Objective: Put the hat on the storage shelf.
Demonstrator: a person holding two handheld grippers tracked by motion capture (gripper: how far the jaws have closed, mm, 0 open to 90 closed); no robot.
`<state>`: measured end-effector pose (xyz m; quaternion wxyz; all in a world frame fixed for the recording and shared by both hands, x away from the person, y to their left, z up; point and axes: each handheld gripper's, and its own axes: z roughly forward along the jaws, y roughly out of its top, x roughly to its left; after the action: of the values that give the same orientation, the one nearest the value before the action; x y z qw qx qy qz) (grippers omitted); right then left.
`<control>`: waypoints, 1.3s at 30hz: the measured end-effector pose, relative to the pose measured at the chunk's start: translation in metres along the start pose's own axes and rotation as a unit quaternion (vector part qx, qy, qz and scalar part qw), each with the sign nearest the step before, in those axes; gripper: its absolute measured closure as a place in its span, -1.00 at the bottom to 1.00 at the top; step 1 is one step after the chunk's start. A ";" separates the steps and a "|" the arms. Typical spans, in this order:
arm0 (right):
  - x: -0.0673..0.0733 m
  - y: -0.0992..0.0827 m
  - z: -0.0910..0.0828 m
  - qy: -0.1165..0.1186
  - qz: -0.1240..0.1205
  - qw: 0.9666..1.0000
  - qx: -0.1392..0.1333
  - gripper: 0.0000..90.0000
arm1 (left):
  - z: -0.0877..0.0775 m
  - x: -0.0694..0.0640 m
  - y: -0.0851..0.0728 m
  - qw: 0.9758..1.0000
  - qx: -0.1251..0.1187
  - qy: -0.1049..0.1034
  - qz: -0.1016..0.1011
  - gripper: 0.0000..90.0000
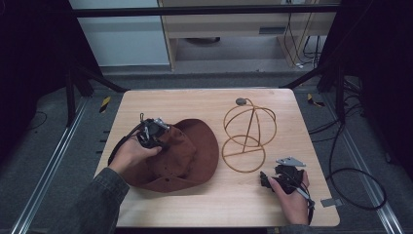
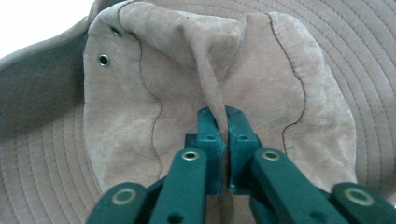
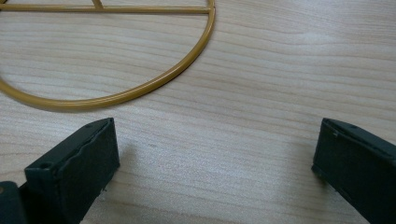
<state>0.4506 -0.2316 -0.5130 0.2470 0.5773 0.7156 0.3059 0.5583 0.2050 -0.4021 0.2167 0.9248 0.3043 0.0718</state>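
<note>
Pale wood surface [image 1: 209, 100], grey floor, dark curtains around. Left gripper [image 1: 152, 132] jaws pinch hat [image 1: 192, 151] crown; right gripper [image 1: 281, 175] jaws open beside wire stand [image 1: 249, 127].

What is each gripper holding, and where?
Left gripper pinches a fold in the crown of the brown hat. Right gripper is open, holding nothing.

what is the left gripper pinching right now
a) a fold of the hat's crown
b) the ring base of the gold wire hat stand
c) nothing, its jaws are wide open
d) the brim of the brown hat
a: in the left gripper view the left gripper has its jaws shut on a raised fold of the crown of the brown hat, with the stitched brim spread around it.
</note>
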 end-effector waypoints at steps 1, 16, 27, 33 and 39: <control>0.000 0.000 0.000 0.000 0.000 1.000 0.000 -0.99 | -0.001 0.000 0.000 1.000 -0.001 0.000 0.000 0.95; -0.001 0.000 0.000 0.001 -0.003 1.000 -0.002 -0.99 | -0.028 -0.001 -0.002 0.999 -0.044 0.009 0.011 0.98; -0.001 0.000 0.000 0.001 -0.003 1.000 -0.002 -0.99 | -0.048 -0.002 -0.007 0.997 -0.072 0.012 0.028 0.98; -0.001 0.000 0.000 0.001 -0.003 1.000 -0.002 -0.99 | -0.055 -0.006 -0.007 0.996 -0.085 0.015 0.037 0.98; 0.000 0.000 0.000 0.001 -0.002 1.000 -0.001 -0.99 | -0.068 -0.010 -0.010 0.994 -0.100 0.020 0.042 0.98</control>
<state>0.4503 -0.2320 -0.5132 0.2478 0.5750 0.7168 0.3069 0.5265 0.2306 -0.3454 0.2988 0.9090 0.2603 0.1294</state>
